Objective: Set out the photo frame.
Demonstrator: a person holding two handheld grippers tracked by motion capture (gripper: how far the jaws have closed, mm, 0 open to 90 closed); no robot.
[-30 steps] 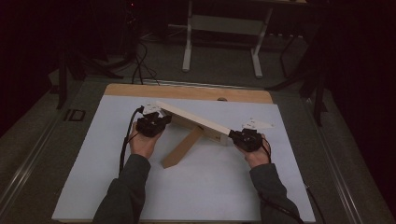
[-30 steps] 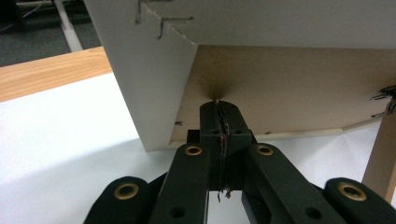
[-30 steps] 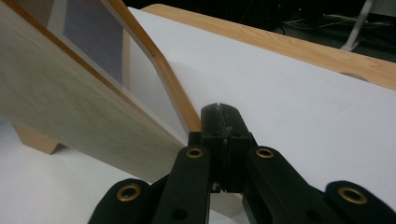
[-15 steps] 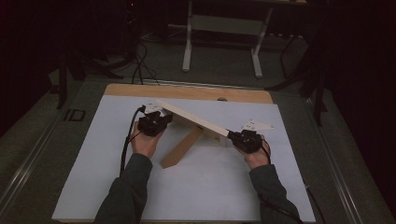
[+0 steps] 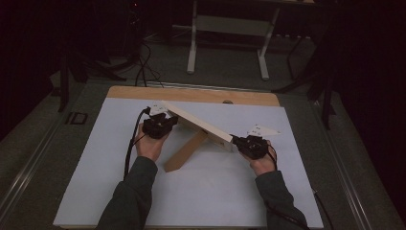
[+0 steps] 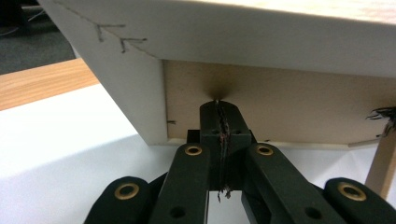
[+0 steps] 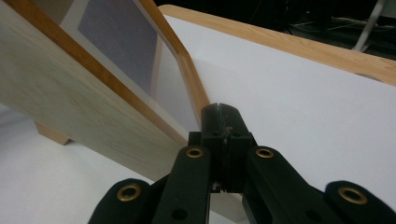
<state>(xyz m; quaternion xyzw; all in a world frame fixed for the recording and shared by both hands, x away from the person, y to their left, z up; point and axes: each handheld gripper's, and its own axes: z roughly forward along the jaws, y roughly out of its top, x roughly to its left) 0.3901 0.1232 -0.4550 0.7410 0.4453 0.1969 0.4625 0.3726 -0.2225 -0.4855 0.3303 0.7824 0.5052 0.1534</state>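
Centrally on the white mat point(image 5: 201, 191), a frame point(image 5: 198, 124) stands tilted on its long edge, propped behind by a wooden stand point(image 5: 184, 153) that reaches toward the person. The left gripper point(image 5: 160, 125) meets the frame's far-left end, and the right gripper point(image 5: 250, 145) meets its near-right end. In the left gripper view the jaws are pressed together, tips against the brown backing point(image 6: 289, 107) just inside the frame's white border point(image 6: 140, 93); whether they pinch a lip there or merely touch it cannot be told. In the right gripper view the jaws are likewise closed, at the corner where the wooden rim point(image 7: 187, 79) bounds the glass point(image 7: 116, 37); a true grip on the rim cannot be confirmed. Risks, as judged from this pose: with both ends held only by narrow tips, an uneven lift or push could twist the frame and let one corner slip free; the stand might then fold or skid on the smooth mat, dropping the frame flat on its glass. Pressure from the tips on the backing could also dent it or push it inward. As for containers, the frame itself is the sole holder: it encloses a glazed pane with a dark picture behind it, whose subject is too dim to make out.
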